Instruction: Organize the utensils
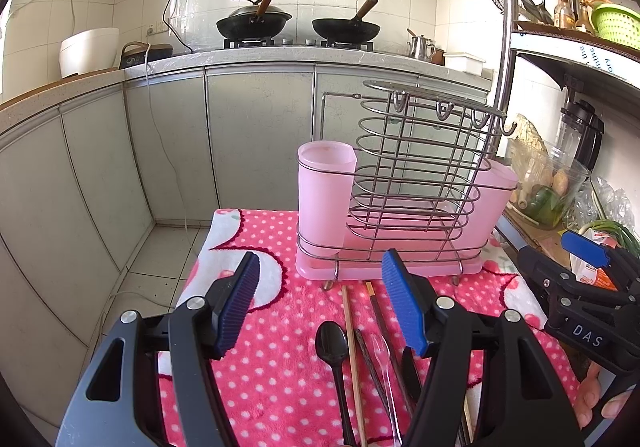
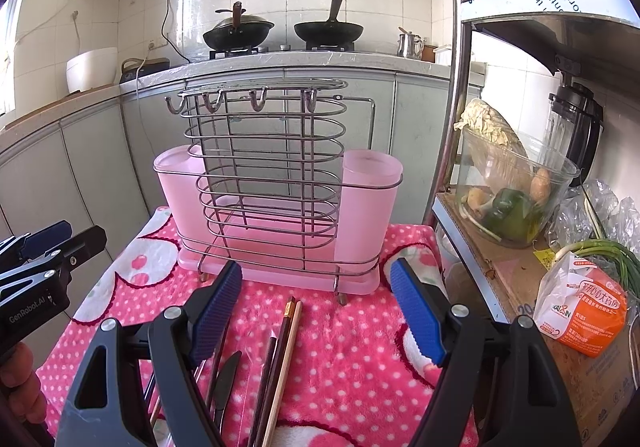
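Note:
A pink utensil holder with a wire rack and two pink cups stands at the back of the pink polka-dot cloth. In front of it lie a black spoon, a pale wooden chopstick, dark chopsticks, a clear plastic utensil and a black knife. My left gripper hovers open above them, holding nothing. In the right wrist view the holder is straight ahead. The right gripper is open and empty over the chopsticks and knife.
A metal shelf stands right of the table with a glass bowl of vegetables, a blender, an orange-white bag and green onions. The cloth's left edge drops to the floor. Cabinets and a stove with woks lie beyond.

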